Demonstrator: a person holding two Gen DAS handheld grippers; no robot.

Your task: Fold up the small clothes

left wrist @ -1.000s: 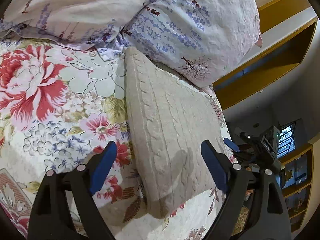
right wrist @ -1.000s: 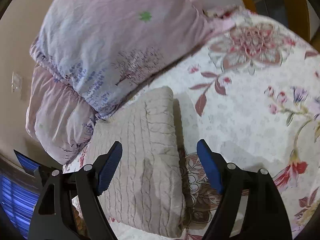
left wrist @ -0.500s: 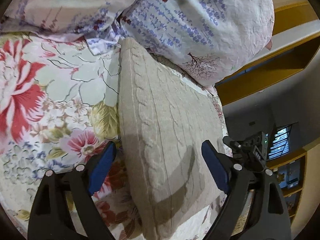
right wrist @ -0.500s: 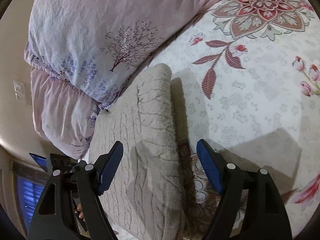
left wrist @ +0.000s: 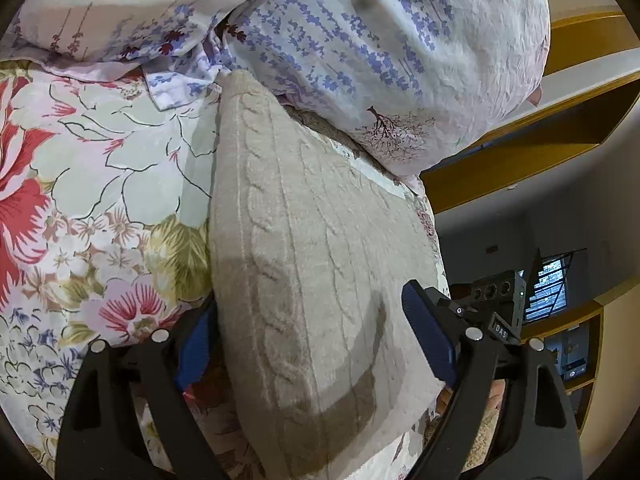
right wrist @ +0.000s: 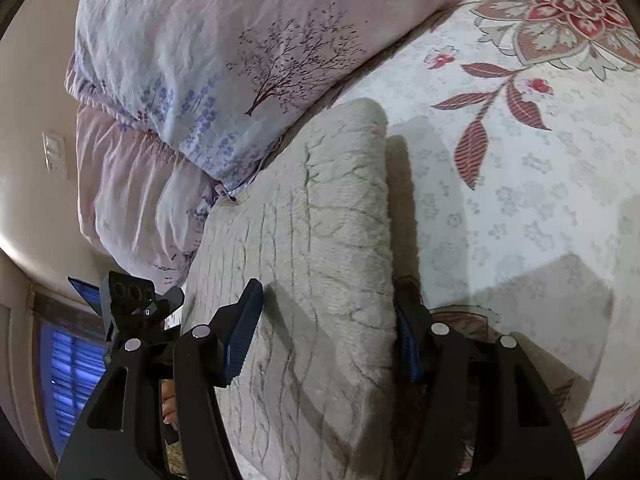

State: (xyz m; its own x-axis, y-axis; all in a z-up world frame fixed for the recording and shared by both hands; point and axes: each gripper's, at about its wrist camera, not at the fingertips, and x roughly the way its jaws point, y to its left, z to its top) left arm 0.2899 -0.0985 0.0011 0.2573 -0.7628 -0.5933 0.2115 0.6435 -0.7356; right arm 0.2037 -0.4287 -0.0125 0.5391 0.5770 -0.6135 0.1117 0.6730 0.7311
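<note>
A beige cable-knit sweater (left wrist: 304, 264) lies folded in a thick rectangle on the floral bedsheet (left wrist: 100, 184), its far end against the pillows. My left gripper (left wrist: 316, 344) is open and straddles the sweater's near edge, its left finger tucked down beside the fold. In the right wrist view the same sweater (right wrist: 320, 248) fills the middle. My right gripper (right wrist: 324, 332) is open around the fold's right edge, its right finger low beside the sweater. The other gripper (right wrist: 132, 300) shows at the left.
Two lavender-print pillows (left wrist: 360, 40) are stacked at the bed's head and also show in the right wrist view (right wrist: 208, 60). A yellow wooden headboard shelf (left wrist: 540, 136) is to the right. The bed edge runs along the sweater's outer side.
Both grippers have moved forward and down onto the sweater. Their fingers now straddle the folded edges, where before they hovered short of it.
</note>
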